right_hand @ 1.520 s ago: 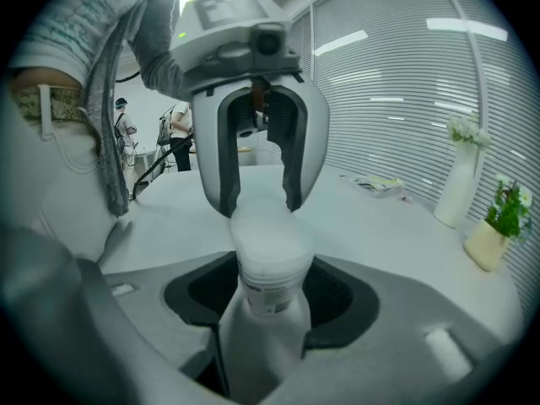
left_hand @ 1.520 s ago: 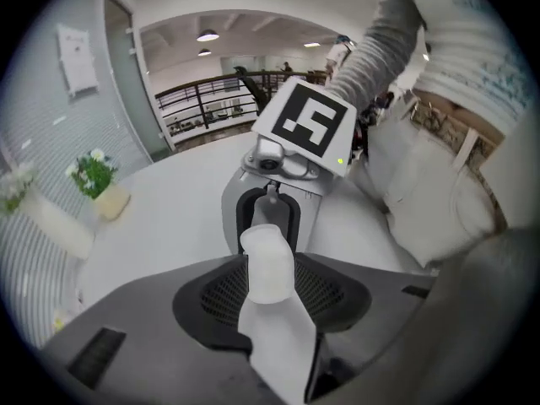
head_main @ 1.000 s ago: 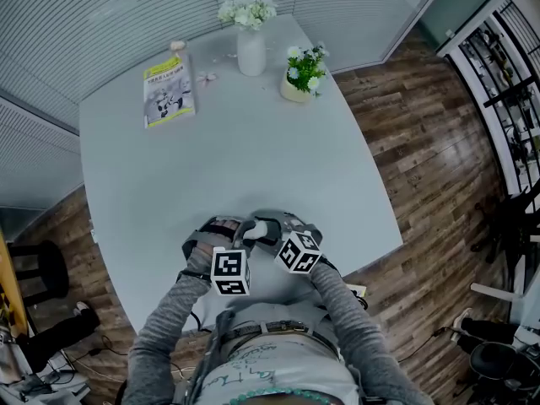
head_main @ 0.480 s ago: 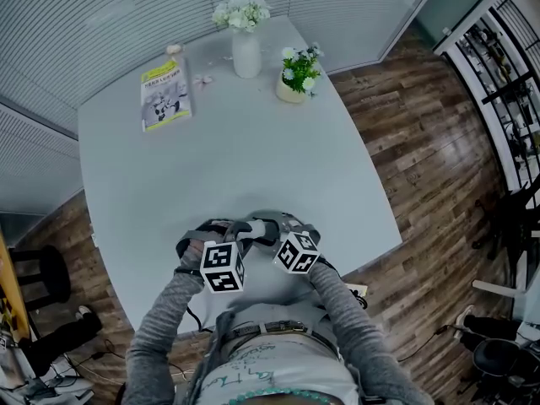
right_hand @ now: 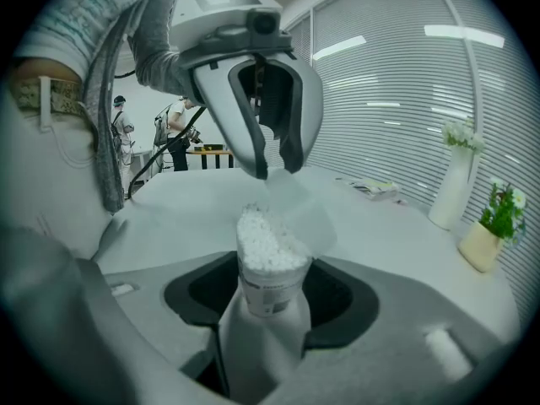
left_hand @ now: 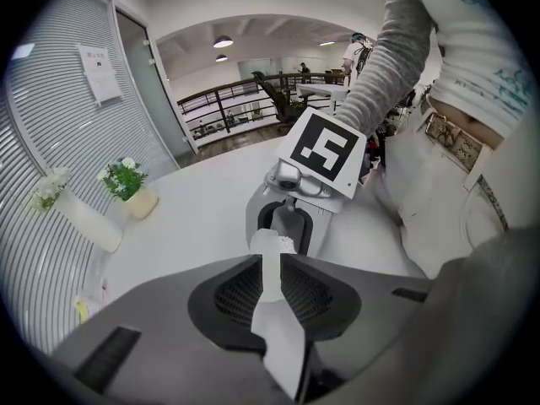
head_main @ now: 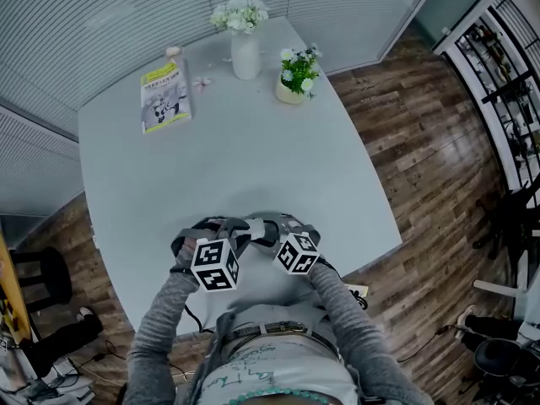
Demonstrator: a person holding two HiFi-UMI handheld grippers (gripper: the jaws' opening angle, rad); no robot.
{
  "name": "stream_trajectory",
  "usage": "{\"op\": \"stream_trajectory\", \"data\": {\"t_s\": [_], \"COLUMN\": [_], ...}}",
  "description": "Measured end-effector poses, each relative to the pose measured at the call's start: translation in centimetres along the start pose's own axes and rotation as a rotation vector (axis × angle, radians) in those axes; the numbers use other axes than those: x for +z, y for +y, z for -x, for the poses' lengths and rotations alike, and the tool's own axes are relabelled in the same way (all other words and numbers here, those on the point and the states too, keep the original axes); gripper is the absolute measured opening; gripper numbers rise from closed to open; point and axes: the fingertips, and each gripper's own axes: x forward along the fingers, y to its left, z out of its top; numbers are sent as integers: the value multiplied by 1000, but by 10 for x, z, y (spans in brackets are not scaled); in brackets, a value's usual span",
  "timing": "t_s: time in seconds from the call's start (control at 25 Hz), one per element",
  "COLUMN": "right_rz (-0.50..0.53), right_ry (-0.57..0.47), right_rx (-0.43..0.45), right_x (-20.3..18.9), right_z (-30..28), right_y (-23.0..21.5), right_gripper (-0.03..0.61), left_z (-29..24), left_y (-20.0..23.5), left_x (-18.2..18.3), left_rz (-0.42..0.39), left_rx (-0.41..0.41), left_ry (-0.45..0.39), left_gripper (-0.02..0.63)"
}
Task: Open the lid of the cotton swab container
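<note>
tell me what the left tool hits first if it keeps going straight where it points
The left tool, jaws just closing, already pinches the translucent plastic lid; straight on it would likely press into the open clear cotton swab container, then the right tool holding it.

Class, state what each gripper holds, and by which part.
The right gripper clamps the cotton swab container by its lower body. The left gripper, whose jaws have just been closing, pinches the clear lid by its edge.
</note>
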Motion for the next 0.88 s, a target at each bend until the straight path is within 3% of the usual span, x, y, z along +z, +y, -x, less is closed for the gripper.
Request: {"op": "stream_trajectory", "data": {"t_s": [0.32,0.4,0.6,0.88], "right_rz": [-5,-2,26,-17], "right_ry": [-2,2,67,82], "right_rx": [4,10,49,26], "right_x": [0,-1,-16,-21], "right_z": [0,-1,-5,1], "right_y": [1,0,10,9], "right_gripper": [236,236,219,219], "left_z": [5,3,-6,-17], "left_y": [20,28,37,46], "left_x": [2,0,0,-7], "left_rz": [4,-1,-14,46], "left_rx": [64,83,97,101], "left_ry": [-8,-4,4,13], "left_gripper": [57,30,7,0]}}
